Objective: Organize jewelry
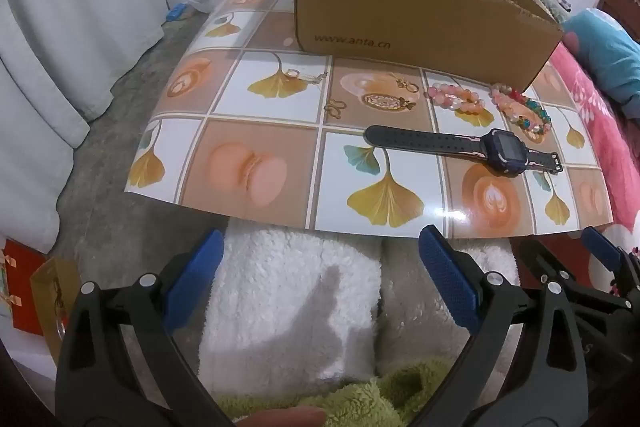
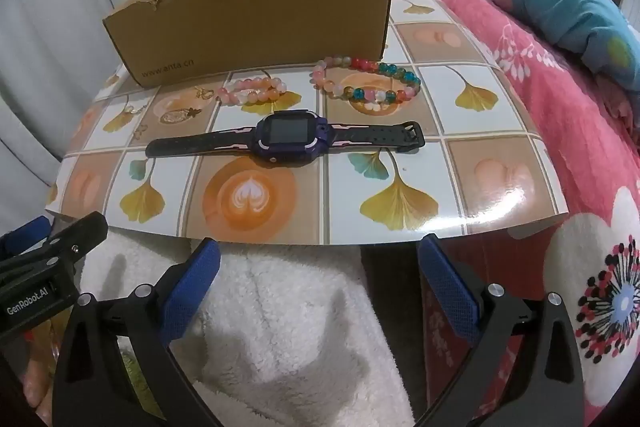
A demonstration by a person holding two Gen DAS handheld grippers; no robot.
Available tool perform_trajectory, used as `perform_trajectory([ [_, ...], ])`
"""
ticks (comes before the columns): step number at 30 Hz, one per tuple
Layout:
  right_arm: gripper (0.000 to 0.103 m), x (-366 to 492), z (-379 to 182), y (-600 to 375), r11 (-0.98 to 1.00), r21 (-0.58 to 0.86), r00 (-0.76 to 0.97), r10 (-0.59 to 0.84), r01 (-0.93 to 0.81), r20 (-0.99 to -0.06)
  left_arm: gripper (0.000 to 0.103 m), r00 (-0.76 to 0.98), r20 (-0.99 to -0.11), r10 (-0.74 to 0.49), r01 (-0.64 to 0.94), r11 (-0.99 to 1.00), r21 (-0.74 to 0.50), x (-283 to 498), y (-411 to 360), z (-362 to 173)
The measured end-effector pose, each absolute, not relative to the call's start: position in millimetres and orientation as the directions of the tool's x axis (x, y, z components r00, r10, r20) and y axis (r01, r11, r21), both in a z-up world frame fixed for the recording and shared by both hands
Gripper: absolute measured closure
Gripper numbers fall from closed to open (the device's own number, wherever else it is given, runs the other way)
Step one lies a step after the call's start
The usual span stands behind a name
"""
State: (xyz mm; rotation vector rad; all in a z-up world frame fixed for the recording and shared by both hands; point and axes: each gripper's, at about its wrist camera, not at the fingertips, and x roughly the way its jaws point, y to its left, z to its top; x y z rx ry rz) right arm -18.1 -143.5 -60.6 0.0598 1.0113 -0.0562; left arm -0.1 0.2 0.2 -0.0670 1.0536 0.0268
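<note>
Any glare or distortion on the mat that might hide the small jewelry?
Left wrist view: glare only at the mat's near edge; the gold pendants show clearly. Right wrist view: bright glare at the near right corner; the watch is sharp. Fisheye bends both.

Printed text "www.anta.cn" runs along the lower front wall of the brown cardboard box (image 1: 400, 19), toward twelve o'clock on the patterned tabletop. White lettering "GenRobot.AI" sits on the black body of the left gripper (image 2: 24, 243), at nine o'clock in the right wrist view.
</note>
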Motion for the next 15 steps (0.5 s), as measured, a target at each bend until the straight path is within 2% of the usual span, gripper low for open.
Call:
perform_trajectory([
  [15,0.006,-21.0,-54.2,-143.8,0.997,0.03,0.53,-0.012,0.071,-0.848,0.008,0.497,-0.868,-0.009,-0.045,0.998,-0.037,-3.7,2.7,2.5],
])
